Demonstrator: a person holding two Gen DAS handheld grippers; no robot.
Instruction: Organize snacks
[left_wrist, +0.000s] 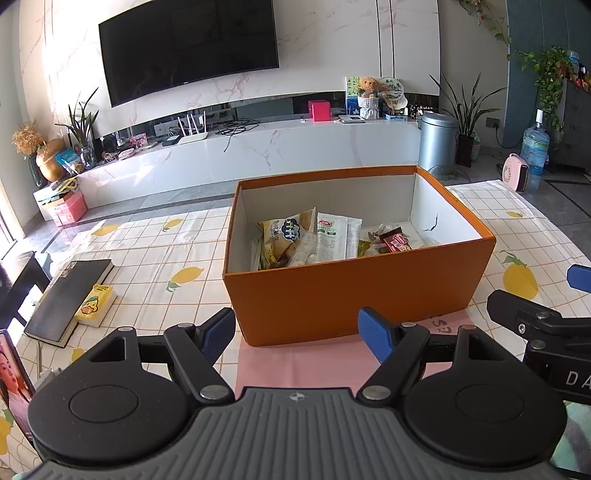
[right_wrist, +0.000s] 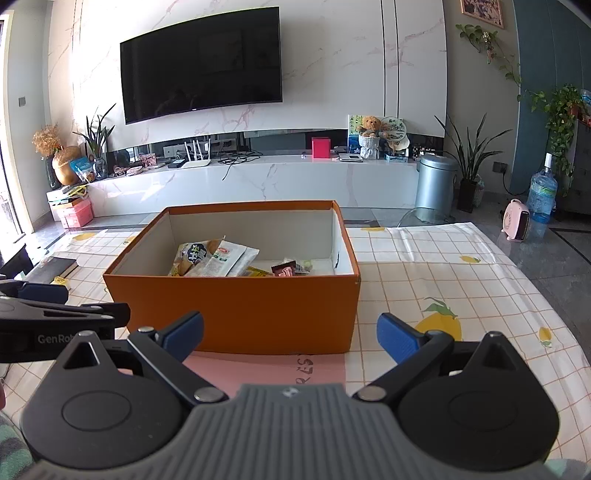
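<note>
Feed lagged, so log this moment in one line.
left gripper: open, empty | right gripper: open, empty | orange cardboard box: on pink sheet, holding snack packets | yellow packet: outside, beside black book

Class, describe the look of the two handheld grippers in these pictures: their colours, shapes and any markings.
Both match. The left gripper and right gripper each have a ribbed grey body bearing a small star emblem, two round black discs, black linkage arms with silver pivot pins, and blue ribbed pads. White lettering marks their sides. No cables show.
</note>
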